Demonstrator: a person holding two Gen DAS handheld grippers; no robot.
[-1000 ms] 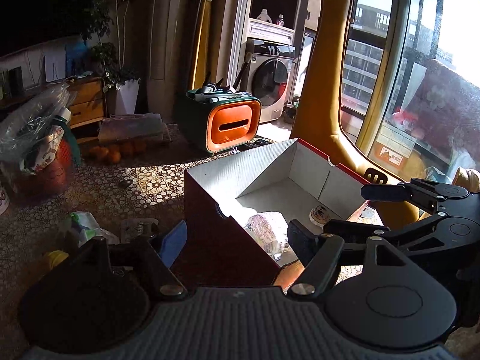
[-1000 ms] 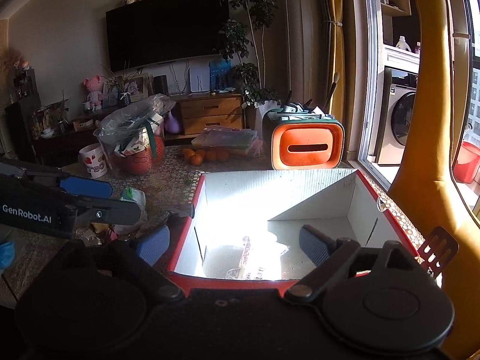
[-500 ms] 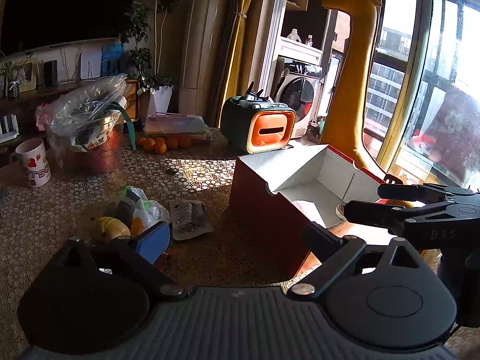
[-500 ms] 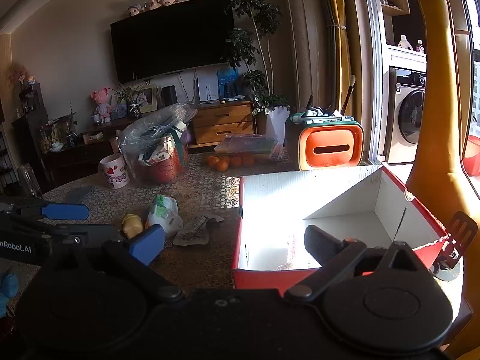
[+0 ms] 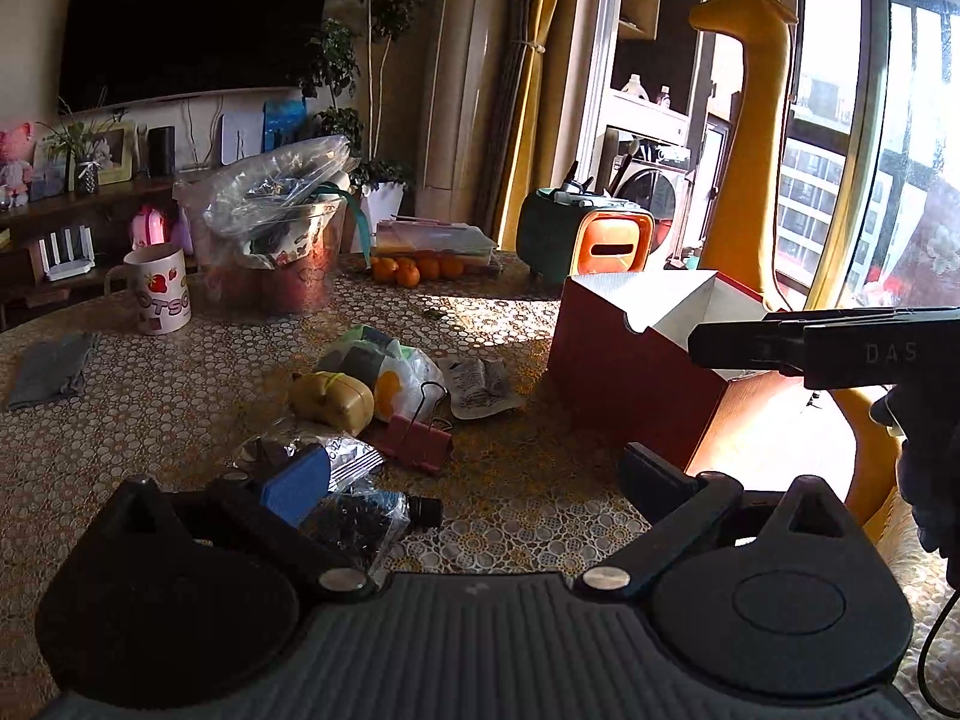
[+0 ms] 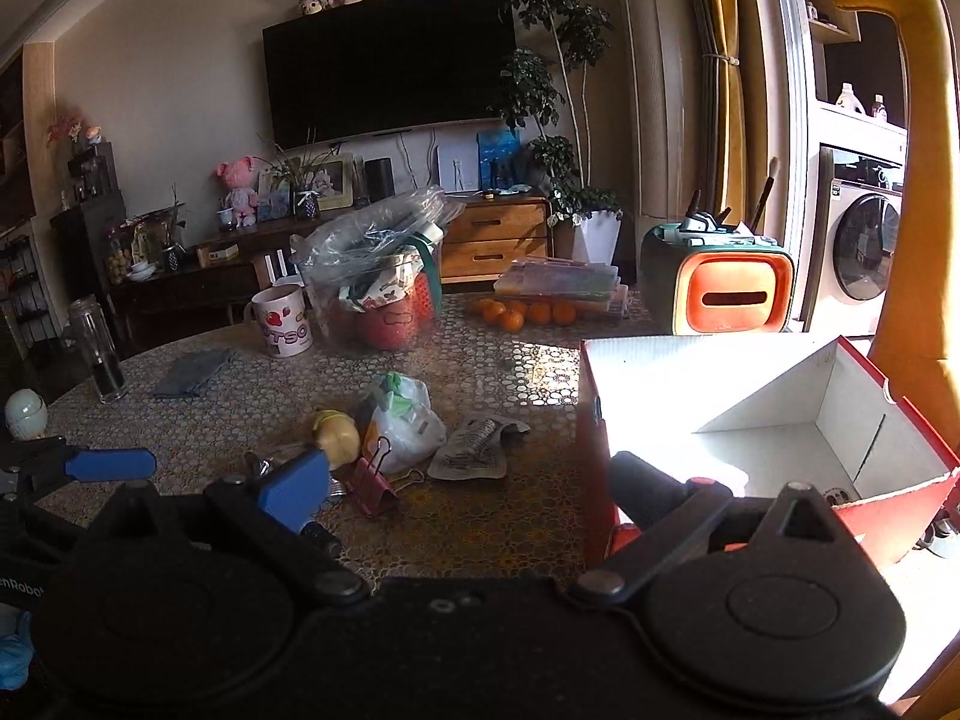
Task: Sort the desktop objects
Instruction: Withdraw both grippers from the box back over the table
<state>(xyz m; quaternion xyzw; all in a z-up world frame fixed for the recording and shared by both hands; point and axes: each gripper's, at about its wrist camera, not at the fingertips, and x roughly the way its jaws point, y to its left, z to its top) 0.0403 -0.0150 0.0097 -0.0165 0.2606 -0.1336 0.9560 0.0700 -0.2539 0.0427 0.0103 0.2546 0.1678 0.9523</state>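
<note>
A red box [image 5: 624,378] with a white inside [image 6: 720,384] stands on the right of the patterned table [image 5: 150,420]. Left of it lie loose things: a white plastic bag [image 5: 399,375], a yellow toy [image 5: 333,399], a pink binder clip [image 5: 420,438], a grey packet [image 5: 480,384] and a clear bag of dark bits [image 5: 360,519]. My left gripper [image 5: 474,480] hovers over the table beside this pile. Its jaws are opening and nothing is between them. My right gripper [image 6: 474,489] is open and empty, level with the box's left wall.
At the back stand a strawberry mug [image 6: 282,321], a clear tub stuffed with bags [image 6: 378,288], several oranges [image 6: 522,312] and a green and orange case [image 6: 714,288]. A grey cloth [image 5: 51,369] and a dark bottle [image 6: 102,354] are on the left. A yellow giraffe [image 5: 750,138] rises behind the box.
Both grippers have drawn back and leftward from above the box to the loose pile. The left jaws have spread wider; the wrapped item stayed in the box.
</note>
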